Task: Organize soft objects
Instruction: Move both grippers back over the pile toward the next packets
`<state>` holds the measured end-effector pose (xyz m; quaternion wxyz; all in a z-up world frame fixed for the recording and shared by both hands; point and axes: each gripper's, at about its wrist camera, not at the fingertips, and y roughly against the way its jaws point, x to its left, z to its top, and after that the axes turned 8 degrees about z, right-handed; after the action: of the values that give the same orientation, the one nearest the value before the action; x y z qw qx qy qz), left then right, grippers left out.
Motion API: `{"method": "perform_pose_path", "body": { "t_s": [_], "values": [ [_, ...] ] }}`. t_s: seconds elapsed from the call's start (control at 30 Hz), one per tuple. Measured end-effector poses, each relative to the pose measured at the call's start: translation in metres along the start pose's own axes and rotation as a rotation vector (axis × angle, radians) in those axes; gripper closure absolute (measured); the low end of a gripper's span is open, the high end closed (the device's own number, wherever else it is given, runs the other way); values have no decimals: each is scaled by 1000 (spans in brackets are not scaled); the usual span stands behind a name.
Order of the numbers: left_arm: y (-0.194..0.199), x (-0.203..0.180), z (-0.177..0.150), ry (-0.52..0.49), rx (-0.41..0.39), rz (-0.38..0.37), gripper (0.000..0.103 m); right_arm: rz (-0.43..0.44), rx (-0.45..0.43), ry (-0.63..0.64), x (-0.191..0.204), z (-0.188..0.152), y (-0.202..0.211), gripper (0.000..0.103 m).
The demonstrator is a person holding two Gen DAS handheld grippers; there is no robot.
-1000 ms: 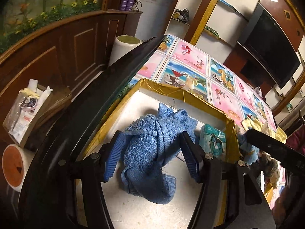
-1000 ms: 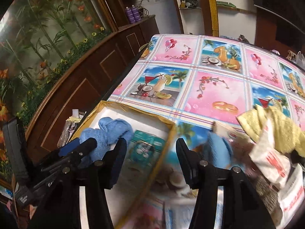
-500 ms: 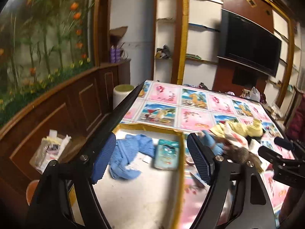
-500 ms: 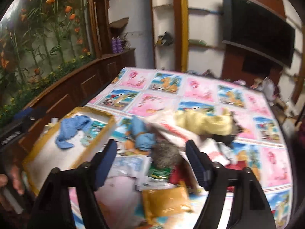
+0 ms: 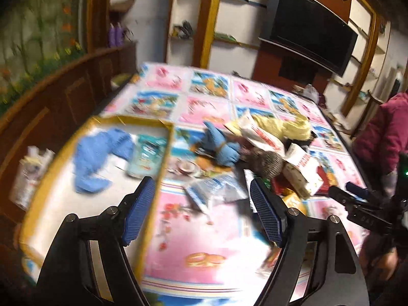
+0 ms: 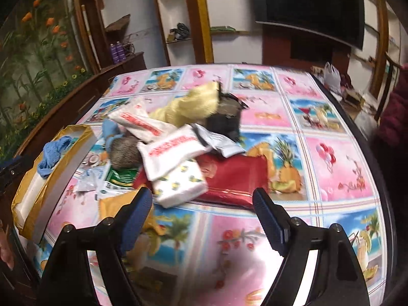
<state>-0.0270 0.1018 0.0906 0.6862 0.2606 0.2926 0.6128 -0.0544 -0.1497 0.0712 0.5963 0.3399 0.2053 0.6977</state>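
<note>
A blue towel [image 5: 98, 156] lies in the gold-rimmed box [image 5: 163, 158] beside a teal tissue pack [image 5: 146, 156]; the towel also shows in the right wrist view [image 6: 52, 154]. A heap on the table holds a blue cloth [image 5: 221, 146], a yellow cloth [image 6: 193, 105], a grey knit item [image 6: 125, 151], white socks [image 6: 168, 158] and a dark cloth [image 6: 225, 122]. My left gripper [image 5: 202, 211] is open and empty above the table, right of the box. My right gripper [image 6: 202, 216] is open and empty in front of the heap.
A red packet [image 6: 234, 181], a lemon-print tissue pack [image 6: 179, 186], a green wrapper [image 6: 121, 176] and plastic bags [image 5: 214, 191] lie among the heap. A dark wooden counter [image 5: 63, 97] runs along the table's left. A person in a pink jacket [image 5: 382, 137] stands at the right.
My left gripper has pulled up and right, out of the box, leaving the blue towel lying there. My right gripper has swung right, from the box to the heap.
</note>
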Motion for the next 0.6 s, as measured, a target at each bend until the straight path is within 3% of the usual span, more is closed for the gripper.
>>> {"method": "perform_pose_path", "body": {
  "t_s": [0.13,0.27,0.4,0.53,0.6],
  "values": [
    [-43,-10,3,-6,108,13,25,48,12,-63,-23,-9,-3,22],
    [-78,-32,13,-71,127,95,25,81,19,-63,-23,-12,-6,22],
    [-108,-46,12,-140,197,101,25,119,37,-37,-16,-13,-8,22],
    [-97,-60,-5,-242,233,5,25,174,55,-1,-9,-13,-9,22],
    [-87,-65,-18,-279,281,-102,25,192,76,19,-4,-14,-11,22]
  ]
}}
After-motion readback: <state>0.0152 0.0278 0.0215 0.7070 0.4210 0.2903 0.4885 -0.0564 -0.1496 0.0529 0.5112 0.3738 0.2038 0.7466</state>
